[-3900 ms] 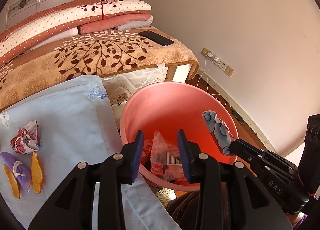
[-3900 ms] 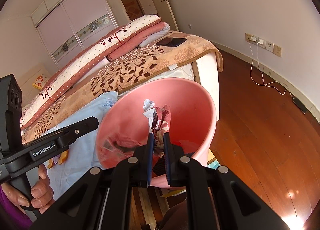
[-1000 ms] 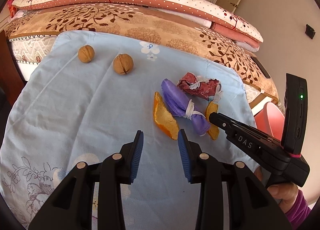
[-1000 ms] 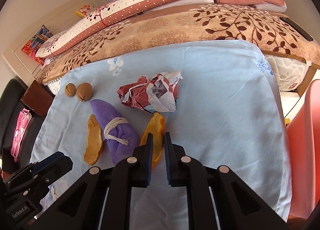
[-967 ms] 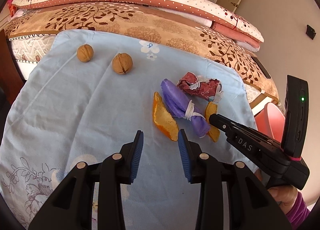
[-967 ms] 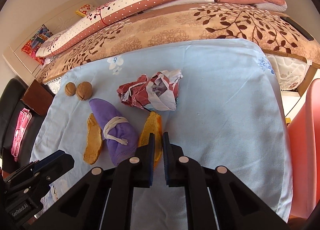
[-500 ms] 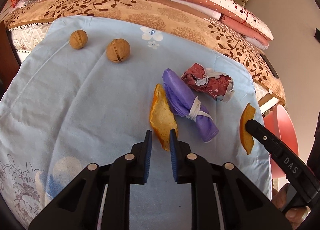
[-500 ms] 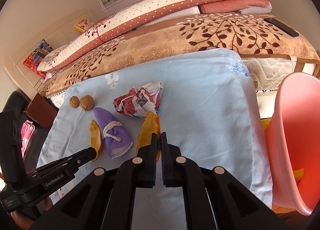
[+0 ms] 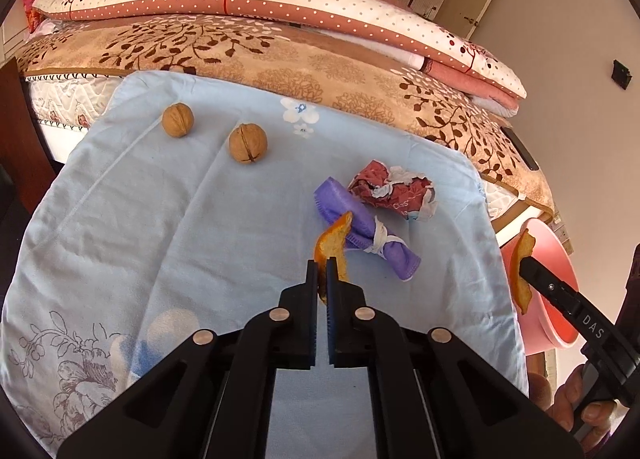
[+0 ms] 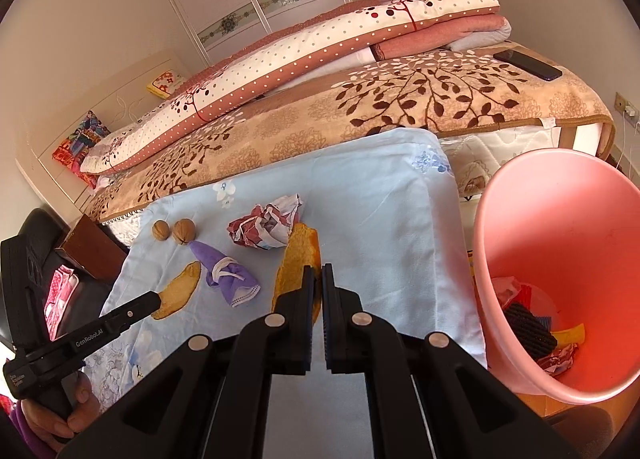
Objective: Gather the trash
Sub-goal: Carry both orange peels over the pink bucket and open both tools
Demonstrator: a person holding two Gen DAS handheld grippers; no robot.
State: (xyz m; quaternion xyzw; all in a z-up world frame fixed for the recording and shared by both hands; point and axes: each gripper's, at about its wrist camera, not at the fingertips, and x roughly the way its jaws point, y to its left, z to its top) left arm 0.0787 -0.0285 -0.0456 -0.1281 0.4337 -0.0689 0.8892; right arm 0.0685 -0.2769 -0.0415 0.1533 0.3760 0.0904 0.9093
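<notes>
My left gripper point(image 9: 322, 264) has its jaws closing, pads pressing on an orange peel point(image 9: 332, 245) lifted just off the blue cloth point(image 9: 160, 219). My right gripper point(image 10: 317, 270) is shut on a second orange peel point(image 10: 298, 259), held above the cloth to the left of the pink bin point(image 10: 486, 259). A purple cloth bundle point(image 9: 360, 231) tied with white string and a crumpled red wrapper point(image 9: 394, 195) lie on the cloth between the grippers. The bin holds several pieces of trash point(image 10: 532, 323).
Two walnuts point(image 9: 178, 120) point(image 9: 247, 143) sit at the far left of the cloth. A bed with a brown leaf-patterned blanket point(image 10: 400, 111) and folded quilts runs behind, a phone point(image 10: 528, 65) on it. A dark chair point(image 10: 36, 243) stands at left.
The left gripper closed on the left peel and raised it off the cloth. The right gripper lifted its peel and carried it right, bringing the pink bin into its view.
</notes>
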